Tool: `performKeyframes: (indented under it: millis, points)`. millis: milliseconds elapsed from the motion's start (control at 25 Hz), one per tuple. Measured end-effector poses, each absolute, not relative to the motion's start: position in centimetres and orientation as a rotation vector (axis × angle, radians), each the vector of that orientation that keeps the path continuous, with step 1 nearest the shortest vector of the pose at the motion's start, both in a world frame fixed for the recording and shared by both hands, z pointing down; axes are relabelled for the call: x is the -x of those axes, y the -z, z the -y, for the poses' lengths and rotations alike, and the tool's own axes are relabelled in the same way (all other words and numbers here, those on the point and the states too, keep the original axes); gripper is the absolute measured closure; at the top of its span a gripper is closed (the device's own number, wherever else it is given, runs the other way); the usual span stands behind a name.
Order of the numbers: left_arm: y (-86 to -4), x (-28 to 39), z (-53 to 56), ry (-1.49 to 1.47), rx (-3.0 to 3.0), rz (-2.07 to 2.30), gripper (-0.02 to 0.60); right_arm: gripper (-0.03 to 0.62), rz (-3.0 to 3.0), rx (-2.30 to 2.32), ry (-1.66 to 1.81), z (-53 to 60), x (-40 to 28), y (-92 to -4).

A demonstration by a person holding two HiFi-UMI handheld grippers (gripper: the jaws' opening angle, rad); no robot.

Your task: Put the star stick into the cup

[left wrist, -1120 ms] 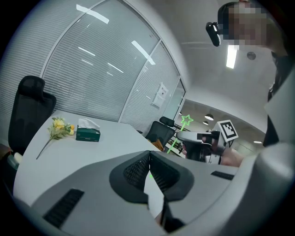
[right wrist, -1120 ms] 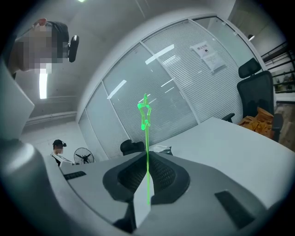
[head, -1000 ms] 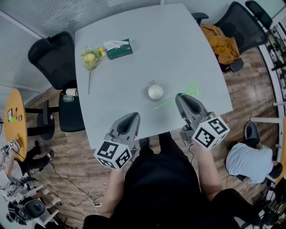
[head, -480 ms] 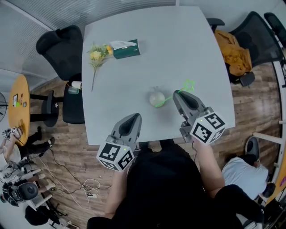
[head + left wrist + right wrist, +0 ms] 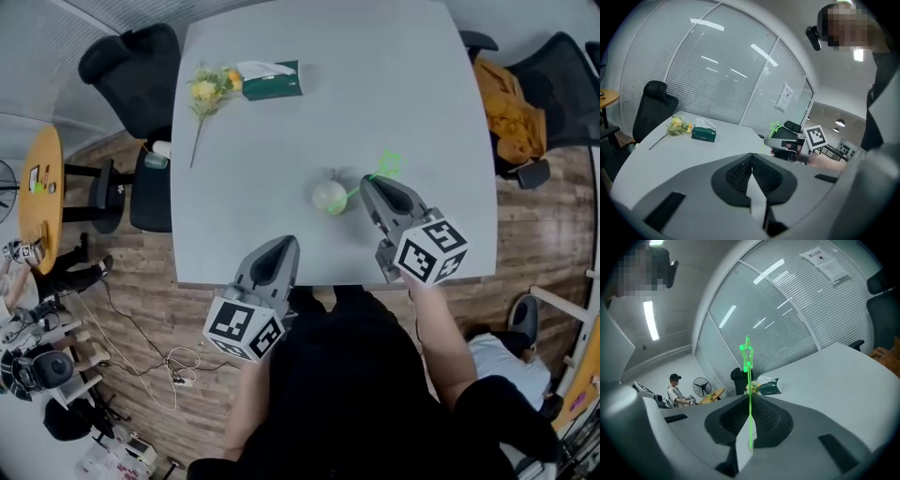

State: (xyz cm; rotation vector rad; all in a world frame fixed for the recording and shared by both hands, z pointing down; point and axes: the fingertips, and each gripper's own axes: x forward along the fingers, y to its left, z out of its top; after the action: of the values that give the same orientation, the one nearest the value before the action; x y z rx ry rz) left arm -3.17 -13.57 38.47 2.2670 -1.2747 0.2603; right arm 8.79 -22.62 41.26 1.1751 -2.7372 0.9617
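Leftward since a second ago goes the right gripper [image 5: 368,181], jaws clamped on the green star stick [image 5: 387,166] — its lower end now at the white cup [image 5: 329,197], frame centre. Left gripper [image 5: 285,243], below-left, sits pinched together, empty.

Yellow flower [image 5: 208,91] beside tissue box [image 5: 273,82]
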Motion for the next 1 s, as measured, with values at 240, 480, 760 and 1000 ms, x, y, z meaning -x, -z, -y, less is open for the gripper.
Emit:
performKeyframes:
  millis: [240, 480, 760, 1000]
  points:
    - [-39.3, 3.2, 13.8, -0.272, -2.238, 1.265, 0.581, 0.572, 2.697, -1.161, -1.021, 23.6, -7.7, -43.6]
    - [-40.6, 3.4, 13.8, -0.284, -2.21, 1.236, 0.581, 0.572, 2.669, -1.148, -1.037, 23.7, -6.7, -45.1]
    - [-41.3, 3.0, 14.1, -0.285, -2.199, 1.208, 0.581, 0.572, 2.639, -1.138, -1.074, 23.3, -6.4, -46.4]
    - [-42.0, 3.1, 14.1, -0.283, -2.179, 1.199, 0.581, 0.571, 2.609, -1.132, -1.099, 23.4, -6.1, -47.7]
